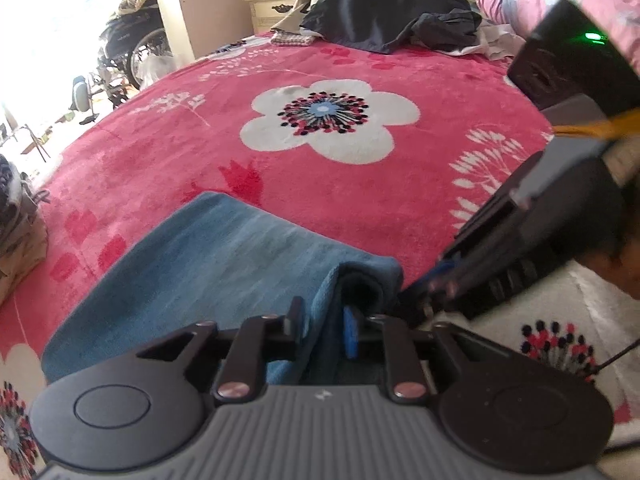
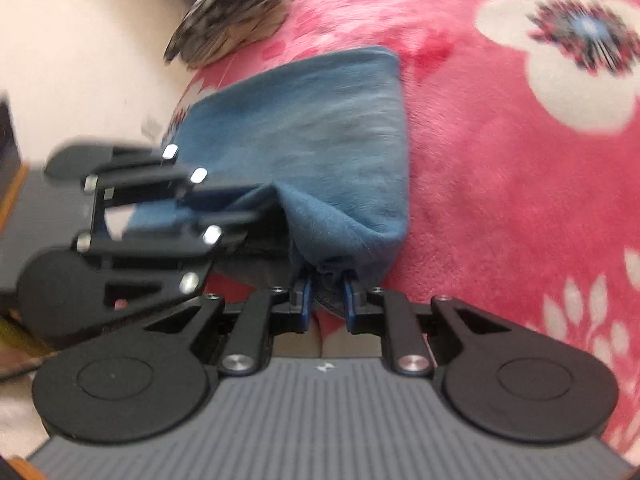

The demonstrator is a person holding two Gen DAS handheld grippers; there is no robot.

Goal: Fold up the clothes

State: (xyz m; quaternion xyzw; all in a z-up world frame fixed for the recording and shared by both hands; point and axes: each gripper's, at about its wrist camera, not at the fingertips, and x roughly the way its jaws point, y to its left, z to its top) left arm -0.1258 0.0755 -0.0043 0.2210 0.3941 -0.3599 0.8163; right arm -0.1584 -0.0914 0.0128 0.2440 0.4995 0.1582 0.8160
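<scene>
A pink blanket [image 1: 360, 208] with big white flowers covers the bed. At its far edge lies a heap of dark clothes [image 1: 384, 8], with a cream nightstand [image 1: 272, 10] behind it to the left. A blue cloth [image 1: 208, 264], already doubled over, lies on the near part of the blanket. The left gripper [image 1: 324, 320] has a bunched fold of the cloth's near edge between its narrowly parted fingers, gripping it. The right gripper [image 2: 328, 300], just to its right, pinches the near corner of the same cloth between its blue pads [image 2: 307, 300].
</scene>
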